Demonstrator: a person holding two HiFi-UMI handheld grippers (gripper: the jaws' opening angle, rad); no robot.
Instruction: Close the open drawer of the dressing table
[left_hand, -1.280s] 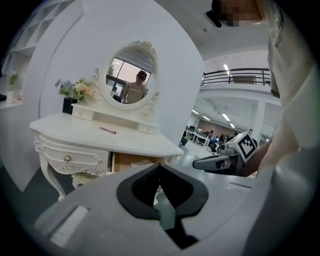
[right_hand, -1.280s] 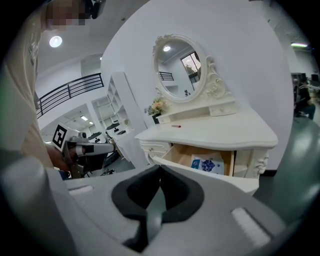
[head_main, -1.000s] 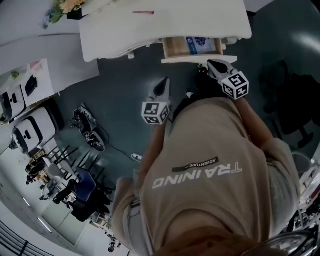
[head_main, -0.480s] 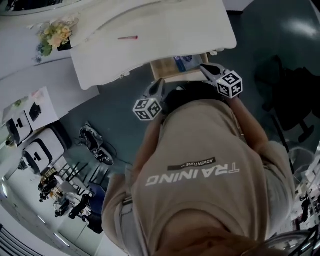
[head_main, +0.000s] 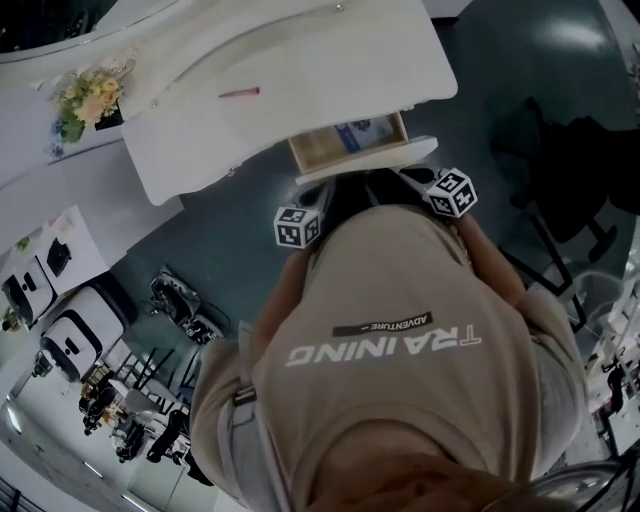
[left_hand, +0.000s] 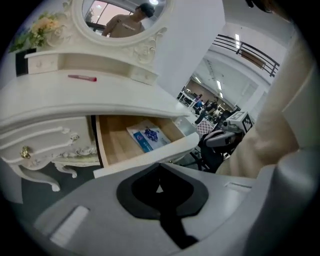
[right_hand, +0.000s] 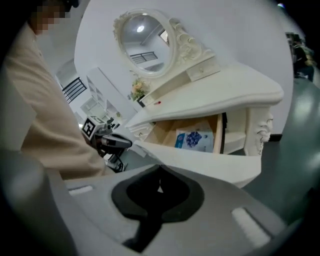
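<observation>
Head view, L to R: flowers (head_main: 85, 95) sit at 10 o'clock. A thin red stick (head_main: 238, 92) (pen or lip pencil, can't tell) lies at 11 on the white dressing table (head_main: 300, 50).

The left gripper (head_main: 316, 205) is just L of centre, its nose aimed at 1 o'clock. Its tips are at the L end of the drawer front. In the left gripper view its jaws are pressed together w/ nothing between them, and the front panel's edge lies right above the tips. Contact can't be confirmed.

The drawer (head_main: 350, 148) is at 12 o'clock under the tabletop, pulled out, its wood floor showing. A blue packet (head_main: 362, 130) lies flat inside, toward the R half.

The right gripper (head_main: 415, 177) is at 1 o'clock, its nose aimed at 10, near the R end of the drawer front. In the right gripper view its jaws are also closed on nothing, w/ the white front panel just beyond them. An oval mirror (right_hand: 142, 37) stands at 12 above the tabletop.
</observation>
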